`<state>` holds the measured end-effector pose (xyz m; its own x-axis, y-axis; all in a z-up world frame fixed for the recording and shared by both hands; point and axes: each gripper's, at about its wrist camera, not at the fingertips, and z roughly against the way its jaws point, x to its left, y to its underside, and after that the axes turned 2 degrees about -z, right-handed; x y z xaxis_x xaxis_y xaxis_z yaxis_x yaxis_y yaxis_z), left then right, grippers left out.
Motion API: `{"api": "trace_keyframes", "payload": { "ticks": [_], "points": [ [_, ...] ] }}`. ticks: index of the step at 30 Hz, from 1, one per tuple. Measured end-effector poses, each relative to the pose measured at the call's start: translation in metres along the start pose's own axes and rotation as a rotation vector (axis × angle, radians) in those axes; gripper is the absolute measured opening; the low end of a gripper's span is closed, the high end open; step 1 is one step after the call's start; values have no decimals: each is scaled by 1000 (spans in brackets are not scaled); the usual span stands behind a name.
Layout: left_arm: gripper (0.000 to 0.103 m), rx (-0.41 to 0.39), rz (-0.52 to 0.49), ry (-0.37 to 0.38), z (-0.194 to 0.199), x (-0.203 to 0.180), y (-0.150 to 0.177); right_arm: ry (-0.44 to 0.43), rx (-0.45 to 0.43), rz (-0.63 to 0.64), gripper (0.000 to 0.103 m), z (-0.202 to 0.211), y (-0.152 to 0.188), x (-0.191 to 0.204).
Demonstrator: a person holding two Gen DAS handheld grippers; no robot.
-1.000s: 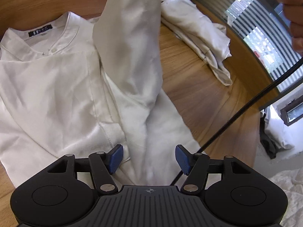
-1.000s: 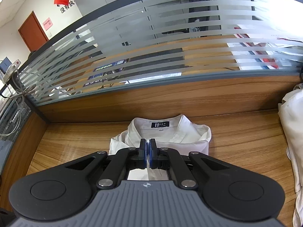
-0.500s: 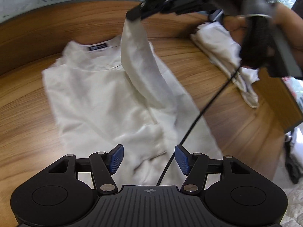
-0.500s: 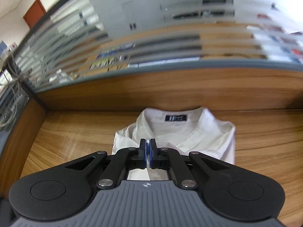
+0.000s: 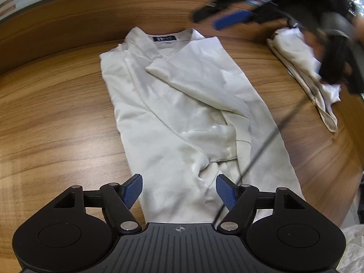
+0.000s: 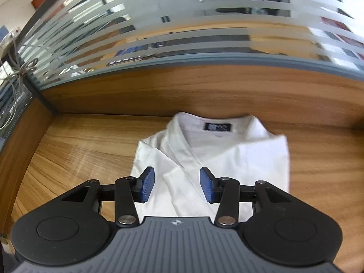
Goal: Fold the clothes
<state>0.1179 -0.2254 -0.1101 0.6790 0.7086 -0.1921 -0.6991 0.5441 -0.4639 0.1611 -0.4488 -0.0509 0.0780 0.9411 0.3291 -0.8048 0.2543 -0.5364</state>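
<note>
Two grippers, both with jaws opening and nothing between them: your right gripper (image 6: 177, 183) hovers over the white cotton shirt (image 5: 182, 104) lying on the wooden desk (image 5: 56, 113); the left gripper (image 5: 179, 191) hangs above its hem. Before the next fold, flatten the bunched sleeve (image 5: 204, 84) laid across the chest, and pinch only the hem's edge.

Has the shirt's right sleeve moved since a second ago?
Yes. The sleeve has dropped from mid-air onto the shirt, its cuff just below the collar label.

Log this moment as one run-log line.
left gripper: opening, empty | right gripper: opening, sleeve released onto shirt | table
</note>
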Motion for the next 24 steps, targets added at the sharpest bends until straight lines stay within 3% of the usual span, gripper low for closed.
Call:
{"api": "trace_keyframes", "payload": {
  "ticks": [5, 13, 22, 24],
  "points": [
    [74, -5, 13, -12, 1, 4, 1, 48, 1, -115, 50, 20, 19, -37],
    [74, 10, 24, -21, 2, 7, 2, 99, 58, -312, 50, 15, 74, -75],
    [74, 13, -5, -27, 4, -1, 1, 9, 69, -581, 48, -11, 111, -102],
    [74, 11, -9, -30, 5, -2, 1, -9, 66, -630, 24, -16, 113, -105]
  ]
}}
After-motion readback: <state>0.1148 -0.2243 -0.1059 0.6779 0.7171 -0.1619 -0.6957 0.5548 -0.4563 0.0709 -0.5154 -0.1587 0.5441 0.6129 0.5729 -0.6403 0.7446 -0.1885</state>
